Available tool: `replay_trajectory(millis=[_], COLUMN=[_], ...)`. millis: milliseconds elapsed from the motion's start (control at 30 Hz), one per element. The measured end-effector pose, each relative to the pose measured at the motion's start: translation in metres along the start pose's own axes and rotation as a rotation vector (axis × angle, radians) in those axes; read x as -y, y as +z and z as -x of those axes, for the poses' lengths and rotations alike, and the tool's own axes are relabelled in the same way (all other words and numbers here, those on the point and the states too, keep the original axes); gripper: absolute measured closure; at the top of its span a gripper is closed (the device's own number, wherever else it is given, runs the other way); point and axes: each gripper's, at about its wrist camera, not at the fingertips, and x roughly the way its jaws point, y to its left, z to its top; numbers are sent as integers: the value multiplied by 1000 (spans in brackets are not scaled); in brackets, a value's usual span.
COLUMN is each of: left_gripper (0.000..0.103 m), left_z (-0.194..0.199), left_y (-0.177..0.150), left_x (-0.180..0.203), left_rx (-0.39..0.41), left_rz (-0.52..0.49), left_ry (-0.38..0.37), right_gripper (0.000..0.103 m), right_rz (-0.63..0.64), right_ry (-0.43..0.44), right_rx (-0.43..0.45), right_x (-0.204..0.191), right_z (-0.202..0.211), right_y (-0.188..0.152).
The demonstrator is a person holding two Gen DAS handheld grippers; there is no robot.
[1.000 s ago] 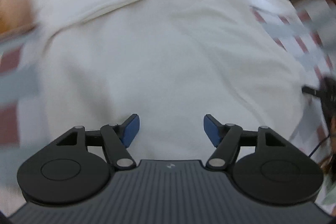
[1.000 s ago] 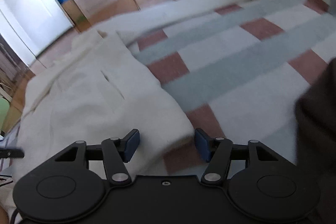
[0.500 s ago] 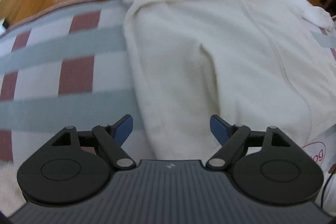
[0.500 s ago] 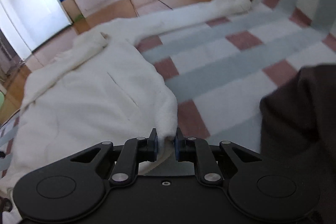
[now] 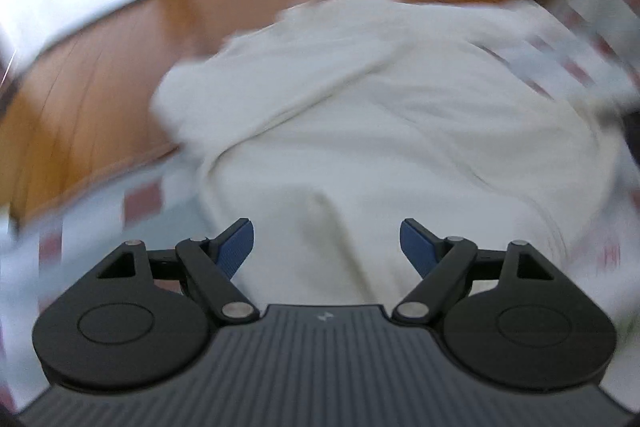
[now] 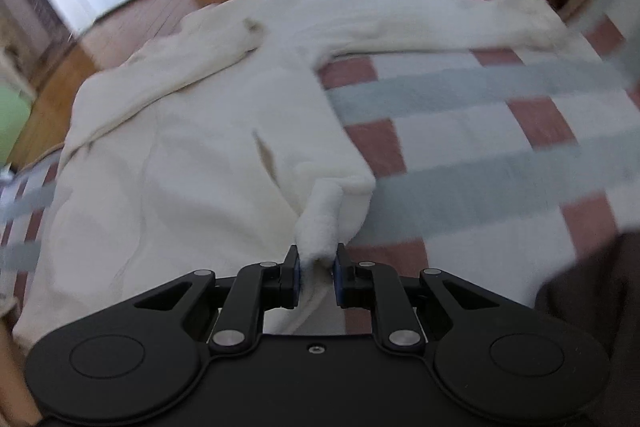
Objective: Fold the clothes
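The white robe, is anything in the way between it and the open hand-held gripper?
Nothing visible is. The left hand-held gripper is open right over the robe, with only bare cloth between its fingers. The right hand-held gripper is already shut on the robe's corner, which lies on the checked blanket.

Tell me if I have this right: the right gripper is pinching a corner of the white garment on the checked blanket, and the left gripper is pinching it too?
Not quite. The left gripper is open, holding nothing, as the left wrist view shows. The right gripper does pinch the white garment on the checked blanket.
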Motion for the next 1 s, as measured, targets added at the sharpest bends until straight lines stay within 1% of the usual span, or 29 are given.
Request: replay_trajectory(millis=[67,133,167,233,300,333,367,433,500,567,600,633,667,700,733,767,800,833,867,900,933,1000], left_gripper=[23,23,23,23,23,23,23,18,13,9,6,4,3,0,0,5,20,69,86,87,88,88], left_z=[-9,-21,-26,-36,-45,-50,-55,-66,-74,-79,-83,-88,-94,-97,-97,-101,-104,-101,-95,-90,-81,-62], left_y=[-6,-12,-13,-12,-10,-8,-3,3,2,-4,-8,-14,-21,-24,-22,-19,-17,-14,-12,-10,-8,-6], left_x=[27,54,66,83,100,104,103,100,105,114,119,124,129,130,125,118,110,102,95,89,81,64], left_rx=[-64,-130,-146,-138,-130,-136,-156,-207,-247,-269,-287,-308,-335,-334,-313,-327,-339,-340,-341,-341,-336,-323], left_rz=[-129,-245,-290,-354,-417,-415,-363,-281,-258,-296,-334,-385,-454,-486,-461,-425,-383,-354,-350,-346,-326,-238], left_ry=[-68,-116,-124,-103,-82,-96,-143,-240,-284,-264,-238,-195,-127,-93,-102,-91,-88,-98,-93,-87,-101,-176], right_gripper=[85,85,85,85,85,85,85,85,85,85,85,85,85,85,85,85,85,85,85,85,86,86], right_rz=[29,10,1,-7,-28,-44,-59,-87,-109,-132,-143,-131,-109,-86,-85,-89,-94,-100,-111,-125,-135,-88], right_ry=[10,22,24,27,48,67,84,95,120,127,129,107,86,66,74,87,111,137,175,225,266,222], right_rx=[-43,-46,-43,-38,-44,-53,-60,-71,-63,-41,-29,-14,0,14,19,23,25,27,35,47,63,67], right_x=[-6,-8,-8,-6,0,3,8,17,25,31,34,33,31,28,27,26,25,25,27,31,35,37], right_z=[3,7,9,12,11,10,9,9,11,16,19,23,26,28,30,32,35,39,46,55,64,70], right_y=[15,20,22,22,21,20,20,18,17,15,13,12,11,9,9,8,9,9,9,8,4,-13])
